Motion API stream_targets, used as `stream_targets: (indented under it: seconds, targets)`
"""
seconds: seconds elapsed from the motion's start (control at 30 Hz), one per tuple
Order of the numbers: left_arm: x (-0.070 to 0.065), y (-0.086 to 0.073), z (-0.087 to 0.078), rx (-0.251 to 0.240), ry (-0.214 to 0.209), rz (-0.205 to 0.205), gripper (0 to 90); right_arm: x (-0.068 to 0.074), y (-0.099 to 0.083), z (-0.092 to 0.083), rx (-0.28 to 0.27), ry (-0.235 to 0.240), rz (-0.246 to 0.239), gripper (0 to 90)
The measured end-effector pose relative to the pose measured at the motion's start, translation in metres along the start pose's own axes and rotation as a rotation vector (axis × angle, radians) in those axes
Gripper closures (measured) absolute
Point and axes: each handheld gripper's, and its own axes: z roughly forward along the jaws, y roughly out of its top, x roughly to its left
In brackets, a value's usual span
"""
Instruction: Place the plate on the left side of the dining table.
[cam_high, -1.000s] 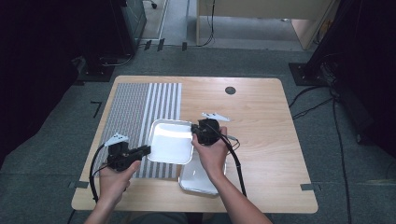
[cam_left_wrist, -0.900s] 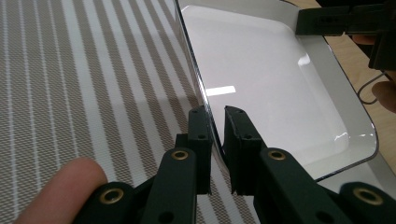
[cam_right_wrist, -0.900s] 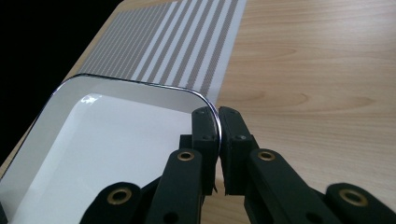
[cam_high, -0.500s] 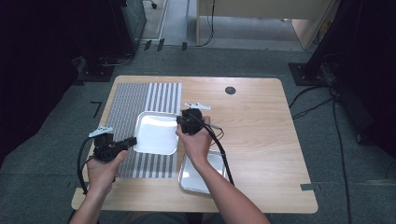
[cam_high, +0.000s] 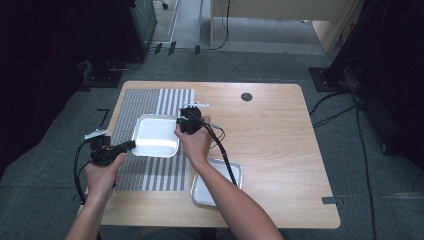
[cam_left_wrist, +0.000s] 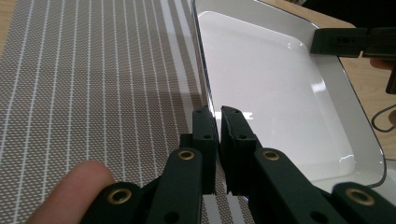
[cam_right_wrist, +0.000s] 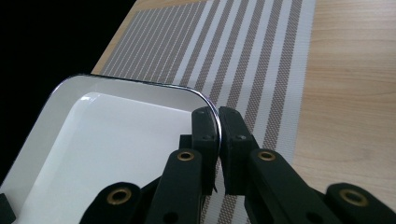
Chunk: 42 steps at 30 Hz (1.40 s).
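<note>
Both grippers were clamped tight on the white tray (cam_high: 155, 136): the left gripper (cam_left_wrist: 218, 135) pinched its rim at the tray's 9 o'clock edge, and the right gripper (cam_right_wrist: 218, 133) pinched the corner at about 2 o'clock. The tray sat on the striped placemat (cam_high: 145, 102), long axis running 9 to 3.

1. From my high view, the right forearm (cam_high: 227, 192) covers part of the metal tray (cam_high: 235, 172).
2. The white tray (cam_left_wrist: 280, 93) runs off my left gripper view's right edge.
3. The placemat (cam_right_wrist: 261, 51) is cut off at the top of my right gripper view.
</note>
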Motion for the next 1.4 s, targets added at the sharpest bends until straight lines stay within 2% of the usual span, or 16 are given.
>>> stream_targets:
  seconds: [0.17, 0.27, 0.3, 0.37, 0.47, 0.73, 1.03, 1.2, 1.4]
  targets:
    - [0.007, 0.005, 0.004, 0.0, 0.016, -0.014, 86.2, 0.004, 0.006, 0.014, 0.008, -0.007, 0.007, 86.6]
    - [0.02, 0.008, 0.007, 0.001, 0.029, -0.037, 86.5, 0.008, 0.007, 0.028, 0.029, -0.004, 0.019, 86.8]
    - [0.02, 0.008, 0.007, 0.001, 0.029, -0.037, 86.7, 0.008, 0.007, 0.028, 0.029, -0.004, 0.019, 86.8]
    - [0.026, 0.009, 0.01, 0.003, 0.035, -0.051, 87.0, 0.011, 0.007, 0.04, 0.036, -0.007, 0.023, 86.7]
    - [0.036, 0.012, 0.018, 0.019, 0.056, -0.058, 87.3, 0.013, 0.006, 0.051, 0.044, -0.02, 0.038, 86.7]
    - [0.056, 0.015, 0.038, 0.048, 0.076, -0.096, 88.5, 0.013, 0.004, 0.078, 0.073, -0.05, 0.065, 86.6]
    - [0.061, 0.019, 0.054, 0.065, 0.09, -0.113, 88.8, 0.009, 0.005, 0.094, 0.069, -0.087, 0.066, 86.1]
    - [0.067, 0.02, 0.063, 0.067, 0.09, -0.141, 89.0, 0.01, 0.009, 0.101, 0.046, -0.104, 0.022, 85.5]
    - [0.069, 0.017, 0.074, 0.083, 0.103, -0.153, 88.5, 0.007, 0.009, 0.109, 0.059, -0.123, 0.037, 84.5]
